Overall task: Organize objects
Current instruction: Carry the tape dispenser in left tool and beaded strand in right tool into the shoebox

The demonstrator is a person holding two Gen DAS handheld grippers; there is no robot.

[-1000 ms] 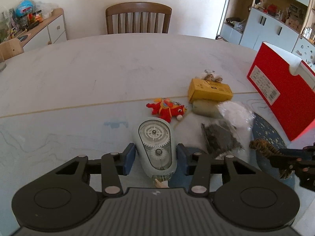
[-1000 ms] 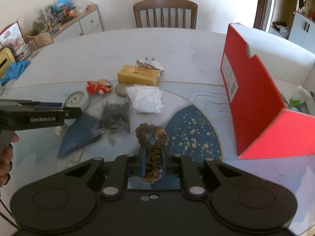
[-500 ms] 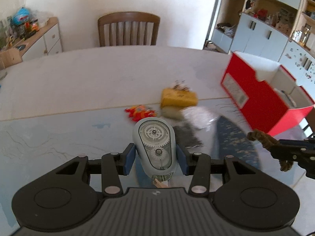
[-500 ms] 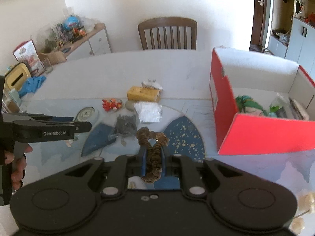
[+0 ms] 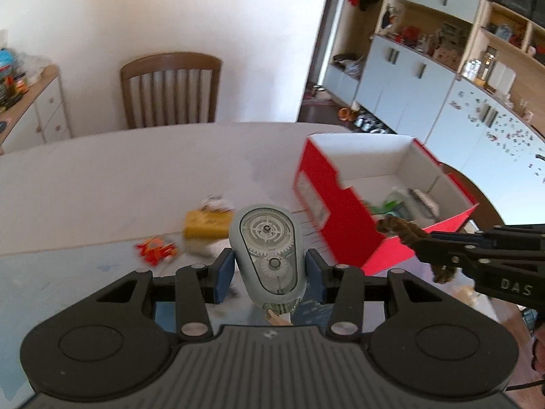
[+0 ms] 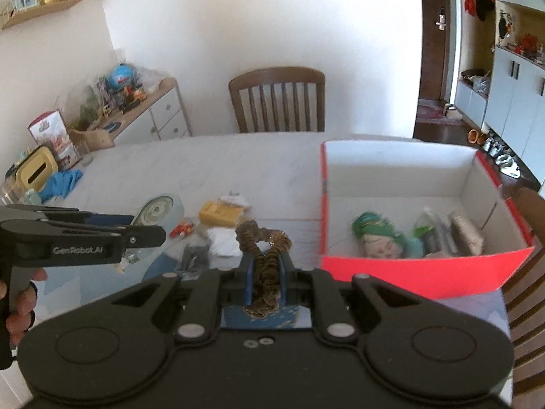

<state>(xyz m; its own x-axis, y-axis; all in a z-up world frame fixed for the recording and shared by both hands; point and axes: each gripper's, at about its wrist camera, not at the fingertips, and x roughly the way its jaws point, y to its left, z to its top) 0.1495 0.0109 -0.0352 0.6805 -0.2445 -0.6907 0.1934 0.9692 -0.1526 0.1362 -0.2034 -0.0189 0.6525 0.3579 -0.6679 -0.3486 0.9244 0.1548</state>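
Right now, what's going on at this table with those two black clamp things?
A person is tidying up, with a hand-held gripper in each hand. The left gripper grips a grey correction-tape dispenser, and the right gripper is clamped on a brown scrunchie. Both are held in the air near an open red box that already holds a few things. A yellow box, a red toy and some small bags remain on the table.

Red box (image 6: 408, 272) open-topped, far half bare; clutter (image 6: 419, 238) along near wall

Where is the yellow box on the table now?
In the left wrist view, the yellow box lies left of centre, between the red toy and the red carton.
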